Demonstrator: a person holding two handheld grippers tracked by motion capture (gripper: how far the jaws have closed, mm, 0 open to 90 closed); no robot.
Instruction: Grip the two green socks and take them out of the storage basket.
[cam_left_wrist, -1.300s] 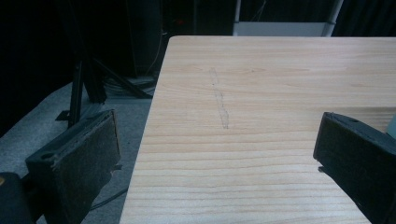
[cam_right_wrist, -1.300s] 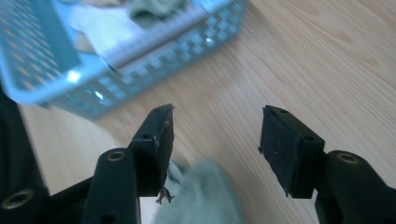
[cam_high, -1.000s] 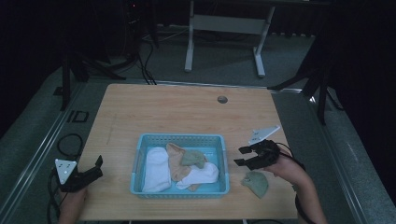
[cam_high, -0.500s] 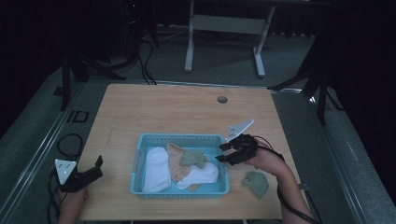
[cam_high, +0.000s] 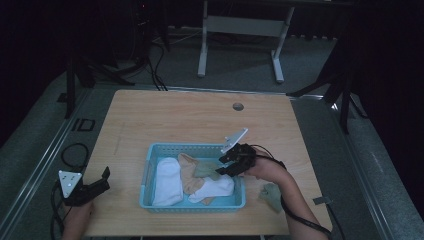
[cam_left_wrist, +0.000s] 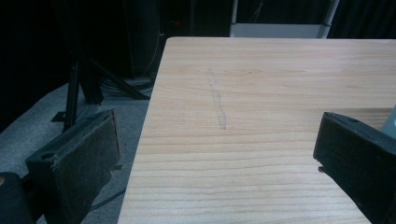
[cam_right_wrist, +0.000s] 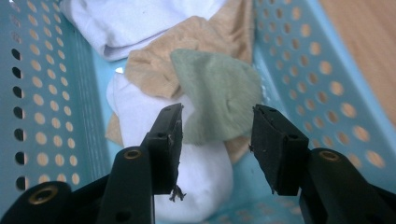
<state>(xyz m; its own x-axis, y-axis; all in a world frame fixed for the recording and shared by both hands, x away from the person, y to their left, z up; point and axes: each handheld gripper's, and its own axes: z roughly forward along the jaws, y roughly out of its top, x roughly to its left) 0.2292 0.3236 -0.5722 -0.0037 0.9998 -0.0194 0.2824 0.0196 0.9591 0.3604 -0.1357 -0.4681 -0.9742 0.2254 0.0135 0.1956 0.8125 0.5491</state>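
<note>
Dark room; grey carpet floor; white desk frame behind; black stands, cables.

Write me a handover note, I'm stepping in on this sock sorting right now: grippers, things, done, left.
Left gripper: open, idle at the table's left edge.
Right gripper: jaws have just been closing, pads not yet on the green sock in the blue basket.
Done: one green sock on the table, right of the basket.
Left: likely lift out this green one; white socks and a tan sock remain inside.
</note>
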